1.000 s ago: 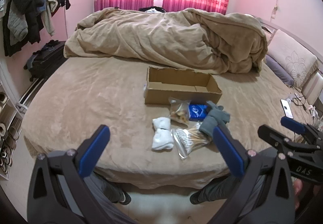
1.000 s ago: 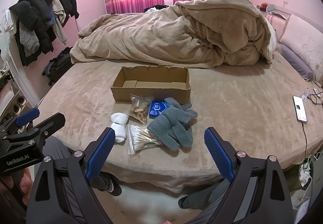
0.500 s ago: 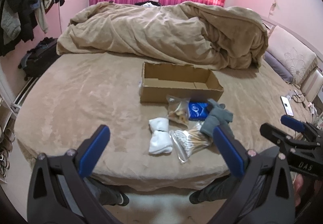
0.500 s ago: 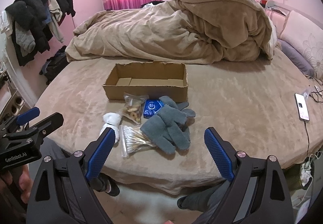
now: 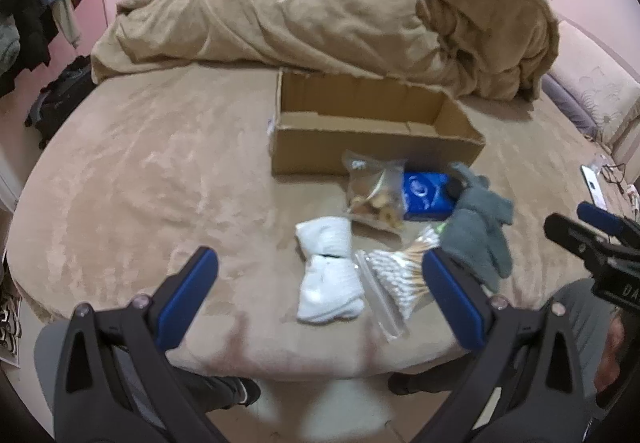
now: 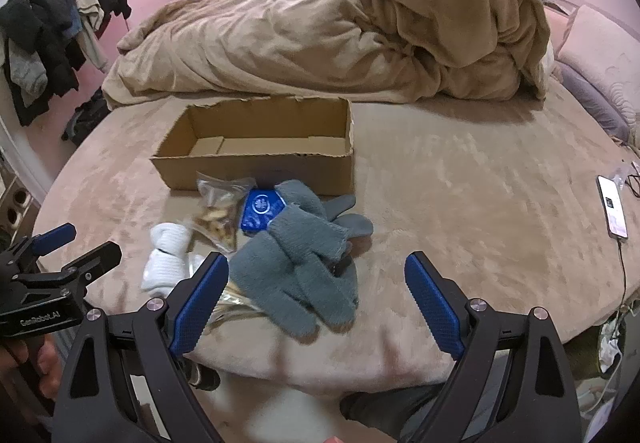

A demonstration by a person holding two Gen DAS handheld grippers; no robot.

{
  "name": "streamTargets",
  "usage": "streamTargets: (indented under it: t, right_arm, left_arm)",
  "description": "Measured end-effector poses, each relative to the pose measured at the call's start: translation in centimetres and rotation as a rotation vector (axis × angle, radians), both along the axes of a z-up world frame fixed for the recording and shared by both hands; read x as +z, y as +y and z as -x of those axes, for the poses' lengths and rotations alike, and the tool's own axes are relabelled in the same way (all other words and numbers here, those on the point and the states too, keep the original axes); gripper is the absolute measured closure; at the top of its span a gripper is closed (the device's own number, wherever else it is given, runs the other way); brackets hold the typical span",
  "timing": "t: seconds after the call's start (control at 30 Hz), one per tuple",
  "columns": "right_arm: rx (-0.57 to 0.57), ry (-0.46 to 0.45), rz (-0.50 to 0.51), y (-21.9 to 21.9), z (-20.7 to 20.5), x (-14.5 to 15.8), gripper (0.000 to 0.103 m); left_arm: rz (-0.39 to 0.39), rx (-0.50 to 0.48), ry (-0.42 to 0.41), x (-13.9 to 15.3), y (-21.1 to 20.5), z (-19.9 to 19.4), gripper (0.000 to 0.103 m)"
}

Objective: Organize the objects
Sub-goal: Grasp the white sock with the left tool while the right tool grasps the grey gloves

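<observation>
Grey gloves [image 6: 304, 263] partly hide the blue packet [image 6: 260, 209].

Grey gloves [image 6: 304, 263] before empty box [image 6: 256, 147]

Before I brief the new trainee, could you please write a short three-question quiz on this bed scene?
1. True or false: the cardboard box already holds the grey gloves.
2. Which item lies nearest the left gripper? A) white socks B) phone C) blue packet
3. Fill in: the right gripper is ____, holding nothing.

Key: 1 false, since the gloves lie on the bed before the box; 2 A; 3 open.
</observation>
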State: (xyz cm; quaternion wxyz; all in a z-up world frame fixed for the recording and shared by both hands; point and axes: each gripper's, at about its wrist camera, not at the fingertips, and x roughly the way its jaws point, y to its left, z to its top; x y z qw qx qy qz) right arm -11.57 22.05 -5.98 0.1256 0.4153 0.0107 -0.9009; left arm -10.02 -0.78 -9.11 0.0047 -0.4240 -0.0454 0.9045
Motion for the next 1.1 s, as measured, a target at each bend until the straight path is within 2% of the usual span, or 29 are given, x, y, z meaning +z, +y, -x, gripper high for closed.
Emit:
streamTargets:
  t: [0.4,0.6,0.67,0.77,0.97,1.0,1.1]
  right_arm:
    - [0.033,-0.043,-0.011,-0.9,3.9,-3.8,0.011]
    - [0.062,-0.076,-0.01,-2.3,5.5,-5.9,0.011]
    - [0.063,-0.086,-0.005,-2.5,5.8,-6.5,0.011]
    - [0.067,-0.086,0.011,-2.6,6.0,-6.8,0.011]
    - [0.076,-0.104,0.065,-2.6,6.2,-7.6,0.027]
    - [0.086,-0.106,0.083,-2.6,6.1,-7.7,0.034]
    - [0.094,-0.1,0.11,-2.9,5.8,-7.5,0.043]
  left_arm:
    - [0.011,0.009,-0.11,-5.8,-0.6,3.6,0.002]
    - [-0.011,0.002,-0.165,-8.4,-1.1,4.5,0.017]
    - [-0.046,-0.008,-0.177,-9.2,-1.2,4.6,0.022]
    - [-0.042,-0.027,-0.162,-9.4,-0.8,4.3,0.032]
    - [-0.078,-0.068,-0.143,-8.9,0.0,3.6,0.062]
    - [-0.083,-0.075,-0.142,-8.9,0.1,3.5,0.064]
    - [-0.087,-0.076,-0.132,-8.7,0.4,3.0,0.066]
